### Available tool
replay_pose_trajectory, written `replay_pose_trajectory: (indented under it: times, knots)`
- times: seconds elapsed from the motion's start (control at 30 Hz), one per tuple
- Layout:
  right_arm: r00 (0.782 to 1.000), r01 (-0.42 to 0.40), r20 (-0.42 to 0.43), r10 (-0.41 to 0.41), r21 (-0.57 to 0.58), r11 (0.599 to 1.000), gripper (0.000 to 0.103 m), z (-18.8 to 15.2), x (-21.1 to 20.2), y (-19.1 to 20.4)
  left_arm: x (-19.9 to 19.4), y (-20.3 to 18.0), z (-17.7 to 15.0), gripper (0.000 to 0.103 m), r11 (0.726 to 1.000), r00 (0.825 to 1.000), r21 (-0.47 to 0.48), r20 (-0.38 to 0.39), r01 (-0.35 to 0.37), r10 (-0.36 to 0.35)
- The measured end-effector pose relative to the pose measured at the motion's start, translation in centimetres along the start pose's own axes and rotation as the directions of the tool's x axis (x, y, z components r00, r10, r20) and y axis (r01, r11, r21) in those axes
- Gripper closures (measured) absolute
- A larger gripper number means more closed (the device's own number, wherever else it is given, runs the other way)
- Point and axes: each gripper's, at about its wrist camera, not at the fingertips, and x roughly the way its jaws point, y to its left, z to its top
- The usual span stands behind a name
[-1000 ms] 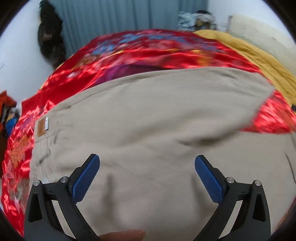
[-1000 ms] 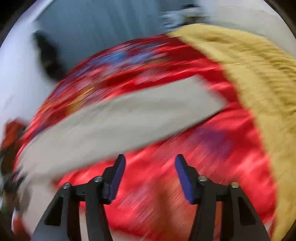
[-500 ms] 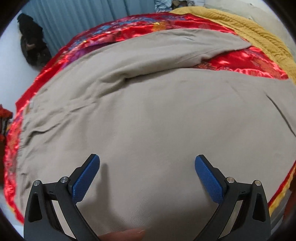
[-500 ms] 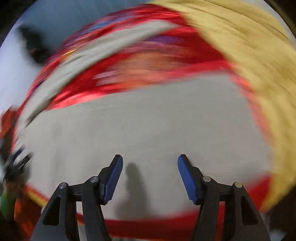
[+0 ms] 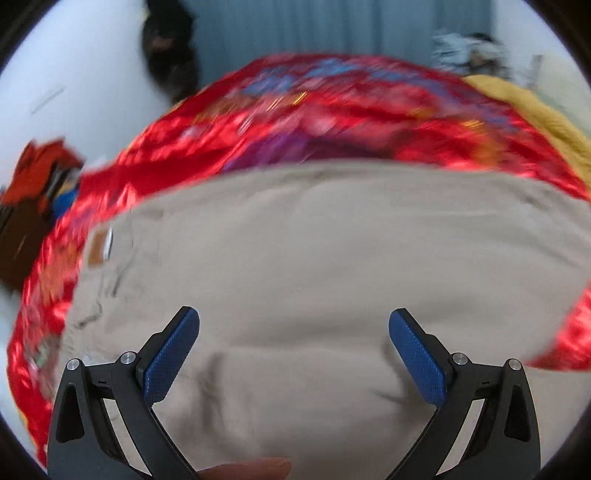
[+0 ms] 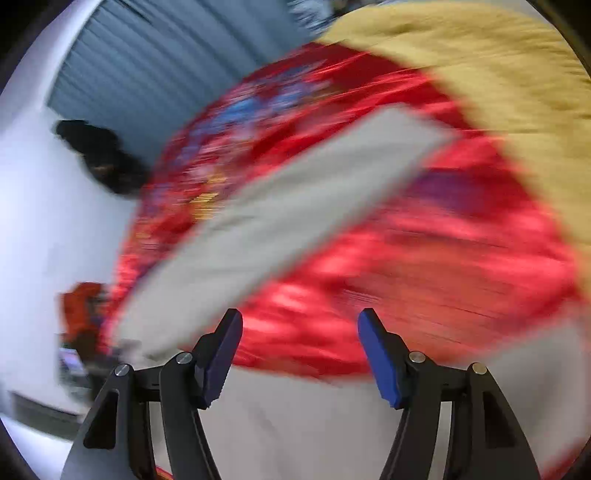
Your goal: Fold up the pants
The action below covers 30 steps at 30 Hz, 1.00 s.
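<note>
1. Left wrist view: the left gripper hangs wide open, empty, above the beige pants spread on the red bedspread.
2. Right wrist view: the right gripper also gapes empty; one leg lies outstretched, so folding looks barely begun.

A bed fills the room ahead of both claws, covered with a shiny red bedspread patterned in blue and gold. To the right of the claws a mustard-yellow blanket lies along the bed's edge. Beyond the bed hangs a pleated grey-blue curtain, with a white wall to its left. A dark shape, too blurred to identify, stands against that wall. Light is soft and even.
</note>
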Motion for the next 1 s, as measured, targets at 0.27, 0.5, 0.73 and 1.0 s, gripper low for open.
replay_pose_trajectory:
  times: [0.27,0.5,0.73,1.0]
  knots:
    - [0.988,0.065,-0.125,-0.095,-0.229,0.971,0.038,6.1,16.6,3.1,3.4,1.3,-2.7,0.0,0.998,0.998,-0.034,0.005,0.056,-0.056]
    - [0.937,0.349,0.037,-0.347,-0.089,0.933,0.038,11.3,10.7,-11.8,3.5,1.0,-3.1,0.0,0.998,0.998,-0.039,0.037,0.057,-0.055]
    - [0.91,0.326,0.164,-0.38,0.282,0.902,0.038,12.4,-1.4,-23.0,3.2,1.4,-3.1,0.0,0.997,0.997,-0.043,0.051,0.059,-0.057]
    - [0.988,0.052,0.124,-0.096,0.319,0.946,0.038,11.3,3.3,-22.1,3.2,1.4,-3.2,0.0,0.998,0.997,-0.042,0.052,0.055,-0.053]
